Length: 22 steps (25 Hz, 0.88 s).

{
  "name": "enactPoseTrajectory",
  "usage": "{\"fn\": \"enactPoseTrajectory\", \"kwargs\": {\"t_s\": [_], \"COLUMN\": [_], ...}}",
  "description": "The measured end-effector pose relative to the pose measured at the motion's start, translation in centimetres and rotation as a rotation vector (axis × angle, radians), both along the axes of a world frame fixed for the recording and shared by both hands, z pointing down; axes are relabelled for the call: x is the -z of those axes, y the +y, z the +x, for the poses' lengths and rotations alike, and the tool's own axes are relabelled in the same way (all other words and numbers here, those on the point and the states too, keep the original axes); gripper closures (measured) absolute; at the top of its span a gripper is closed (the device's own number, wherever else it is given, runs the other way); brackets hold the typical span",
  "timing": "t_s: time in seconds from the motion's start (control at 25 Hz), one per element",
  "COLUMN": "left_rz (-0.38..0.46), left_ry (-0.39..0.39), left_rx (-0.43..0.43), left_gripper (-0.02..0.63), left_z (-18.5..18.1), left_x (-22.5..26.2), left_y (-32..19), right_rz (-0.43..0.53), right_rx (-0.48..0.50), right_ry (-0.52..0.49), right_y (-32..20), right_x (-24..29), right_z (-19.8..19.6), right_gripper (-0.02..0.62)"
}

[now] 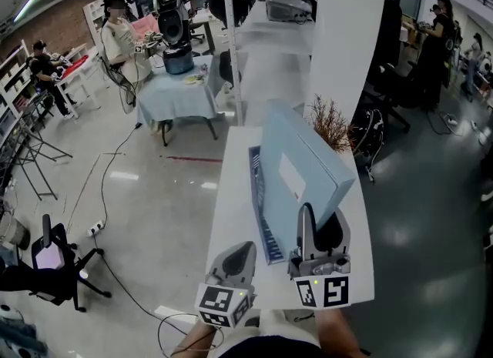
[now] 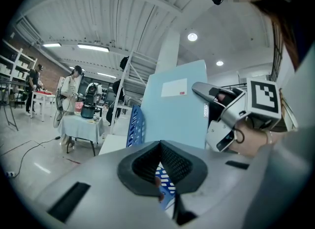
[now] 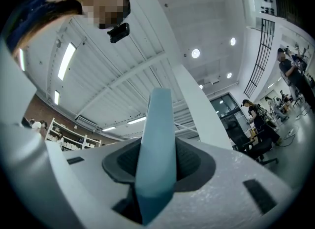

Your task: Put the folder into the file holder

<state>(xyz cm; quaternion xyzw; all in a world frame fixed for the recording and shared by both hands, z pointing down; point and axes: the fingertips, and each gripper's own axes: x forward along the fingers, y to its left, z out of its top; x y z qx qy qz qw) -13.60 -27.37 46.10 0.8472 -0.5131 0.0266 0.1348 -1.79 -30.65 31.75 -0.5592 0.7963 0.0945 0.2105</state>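
Nearest me, my left gripper [image 1: 245,247] looks pinched shut on the near edge of the blue file holder [image 1: 260,195], which sits on the white table [image 1: 227,218]. Just right of that, my right gripper [image 1: 317,222] is clamped on the light blue folder [image 1: 296,168]. The folder is tilted up right beside the holder's perforated wall, and I can't tell if its bottom edge is inside. Farther back on the table is a brown twiggy plant [image 1: 331,122].

Dried twig plant [image 1: 331,122] at white table [image 1: 231,214] far end; cloth-covered table [image 1: 176,98], office chair [image 1: 58,264] on floor.
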Motion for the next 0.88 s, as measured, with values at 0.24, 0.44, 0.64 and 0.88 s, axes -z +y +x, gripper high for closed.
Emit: {"fn": "enactPoseTrajectory", "kwargs": {"t_s": [0.24,0.44,0.64,0.88], "left_rz": [-0.007,0.028,0.019,-0.023], "left_ry": [-0.004,-0.012,-0.012,-0.001], "left_rx": [0.01,0.033,0.035,0.013], "left_gripper": [0.601,0.601,0.601,0.601], "left_z": [-0.1,-0.6,-0.4,0.6], "left_x": [-0.4,-0.8,-1.2,-1.0], "left_y": [-0.6,-0.8,-0.8,-0.8], "right_rz": [0.003,0.006,0.022,0.033], "right_rx": [0.001,0.001,-0.001,0.003], "right_ry": [0.006,0.011,0.009,0.016], "right_y": [-0.8,-1.0,-1.1,-1.2], "right_x": [-0.7,-1.2,-1.6,-1.6], "right_z": [-0.3,-0.5,-0.6,-0.9], "right_gripper": [0.437,0.437,0.437,0.437]}}
